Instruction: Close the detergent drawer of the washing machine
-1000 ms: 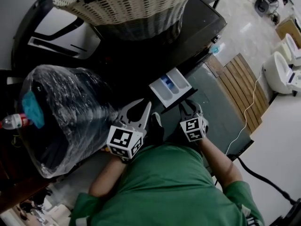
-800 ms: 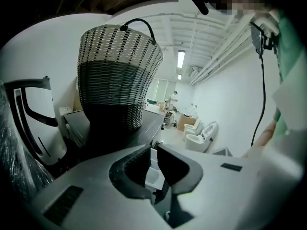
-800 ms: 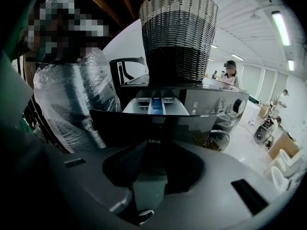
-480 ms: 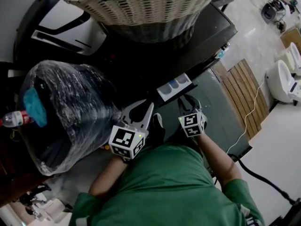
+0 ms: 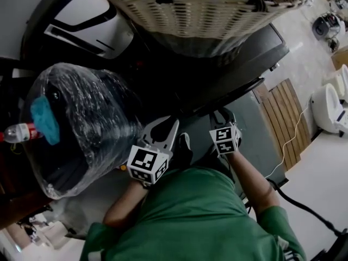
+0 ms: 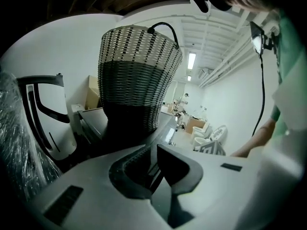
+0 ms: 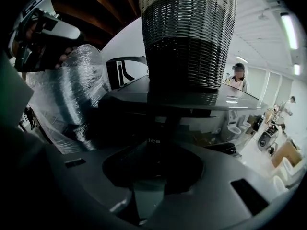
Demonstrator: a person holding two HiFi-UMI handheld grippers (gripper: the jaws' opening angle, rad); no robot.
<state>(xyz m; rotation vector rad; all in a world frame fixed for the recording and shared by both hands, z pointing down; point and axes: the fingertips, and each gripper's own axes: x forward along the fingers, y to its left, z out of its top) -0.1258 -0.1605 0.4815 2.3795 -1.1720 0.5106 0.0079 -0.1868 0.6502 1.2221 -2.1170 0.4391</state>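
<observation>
Dark-grey plastic front of the washing machine's detergent drawer (image 7: 154, 134) lies straight ahead of the right gripper (image 5: 221, 118), the nearer one, jaws spread and empty; the left gripper (image 5: 161, 130), likewise spread, hangs aside.

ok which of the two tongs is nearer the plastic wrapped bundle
The left tongs, close beside the plastic-wrapped bundle; the right tongs are further over, up at the front of the washing machine.

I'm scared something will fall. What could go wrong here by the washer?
The basket stands on top of the washer, so a hard bump might make it wobble. The left gripper is open and close to the washer's front, so its jaws could scrape it. The plastic wrap beside it could snag.
</observation>
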